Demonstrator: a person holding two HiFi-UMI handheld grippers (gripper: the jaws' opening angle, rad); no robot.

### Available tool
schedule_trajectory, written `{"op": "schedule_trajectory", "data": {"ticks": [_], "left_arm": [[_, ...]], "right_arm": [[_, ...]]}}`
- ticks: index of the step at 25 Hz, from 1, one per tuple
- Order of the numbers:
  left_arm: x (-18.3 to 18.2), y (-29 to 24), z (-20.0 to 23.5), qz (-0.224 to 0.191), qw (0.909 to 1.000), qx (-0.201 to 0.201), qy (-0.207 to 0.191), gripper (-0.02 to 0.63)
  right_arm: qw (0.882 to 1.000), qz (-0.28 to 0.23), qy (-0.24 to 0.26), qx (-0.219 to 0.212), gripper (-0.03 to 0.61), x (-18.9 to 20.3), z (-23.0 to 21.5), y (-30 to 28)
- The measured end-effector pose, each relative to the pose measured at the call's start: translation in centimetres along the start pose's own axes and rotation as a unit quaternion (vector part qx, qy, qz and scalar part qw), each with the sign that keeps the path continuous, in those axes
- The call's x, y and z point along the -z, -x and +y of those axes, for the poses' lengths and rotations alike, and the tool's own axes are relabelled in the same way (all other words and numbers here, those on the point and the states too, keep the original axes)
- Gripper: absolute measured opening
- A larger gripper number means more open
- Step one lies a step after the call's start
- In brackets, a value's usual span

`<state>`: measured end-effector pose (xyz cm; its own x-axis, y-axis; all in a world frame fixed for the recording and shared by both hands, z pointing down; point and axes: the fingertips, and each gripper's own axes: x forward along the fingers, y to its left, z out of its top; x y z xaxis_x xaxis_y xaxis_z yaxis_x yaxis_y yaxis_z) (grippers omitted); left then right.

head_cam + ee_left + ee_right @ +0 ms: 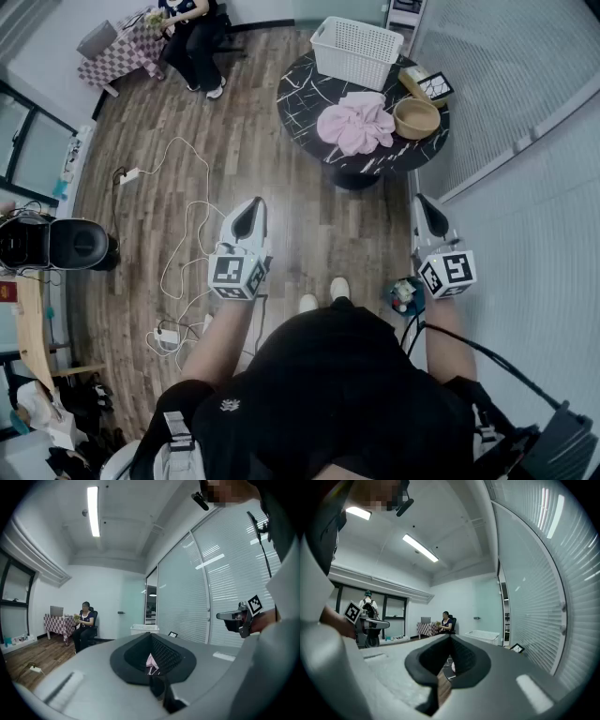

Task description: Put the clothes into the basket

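Observation:
A pink heap of clothes (356,127) lies on the round black marble table (305,94) ahead of me. The white slatted basket (356,52) stands at the table's far side, just behind the heap. My left gripper (248,217) and right gripper (427,212) hover over the wood floor, well short of the table, both shut with nothing in them. In the left gripper view the shut jaws (151,635) point toward the basket (144,629), and a scrap of pink cloth (151,660) shows below the tips. The right gripper view has its shut jaws (450,637) aimed the same way, with the basket (485,635) to their right.
A wooden bowl (417,117) and a framed card (427,86) sit on the table's right side. White cables and a power strip (131,174) trail over the floor to my left. A person (192,33) sits by a checked table in the far corner. Blinds (525,187) wall off the right.

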<state>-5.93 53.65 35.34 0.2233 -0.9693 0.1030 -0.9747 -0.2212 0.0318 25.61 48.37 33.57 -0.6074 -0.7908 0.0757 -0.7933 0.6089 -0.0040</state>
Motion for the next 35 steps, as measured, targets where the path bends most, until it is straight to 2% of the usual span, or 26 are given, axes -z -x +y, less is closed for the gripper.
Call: {"op": "schedule_trajectory", "data": {"ticks": [8, 15, 20, 24, 32, 35], "left_arm": [[-0.8, -2.2, 0.0, 0.000, 0.9999, 0.001, -0.013, 0.008], [-1.1, -4.8, -0.1, -0.001, 0.9998, -0.019, -0.012, 0.006], [-0.8, -6.6, 0.0, 0.009, 0.9990, -0.039, -0.018, 0.008], [-2.1, -8.4, 0.9, -0.007, 0.9981, -0.056, -0.026, 0.006], [-2.5, -13.5, 4.6, -0.021, 0.9984, -0.047, -0.022, 0.006], [-2.8, -16.2, 6.6, -0.025, 0.9990, -0.027, -0.024, 0.006]], "right_arm": [[1.000, 0.000, -0.014, -0.001, 0.002, 1.1, -1.4, -1.5], [1.000, 0.009, -0.014, -0.007, 0.002, 2.1, -4.5, -3.4], [0.999, -0.017, -0.043, -0.008, 0.002, 2.5, -7.3, -5.4], [0.998, -0.017, -0.058, -0.012, 0.002, 3.2, -8.9, -7.7], [0.998, -0.008, -0.067, 0.018, 0.002, 3.8, -10.7, -12.0], [0.997, -0.007, -0.068, 0.036, 0.002, 3.6, -10.8, -13.9]]}}
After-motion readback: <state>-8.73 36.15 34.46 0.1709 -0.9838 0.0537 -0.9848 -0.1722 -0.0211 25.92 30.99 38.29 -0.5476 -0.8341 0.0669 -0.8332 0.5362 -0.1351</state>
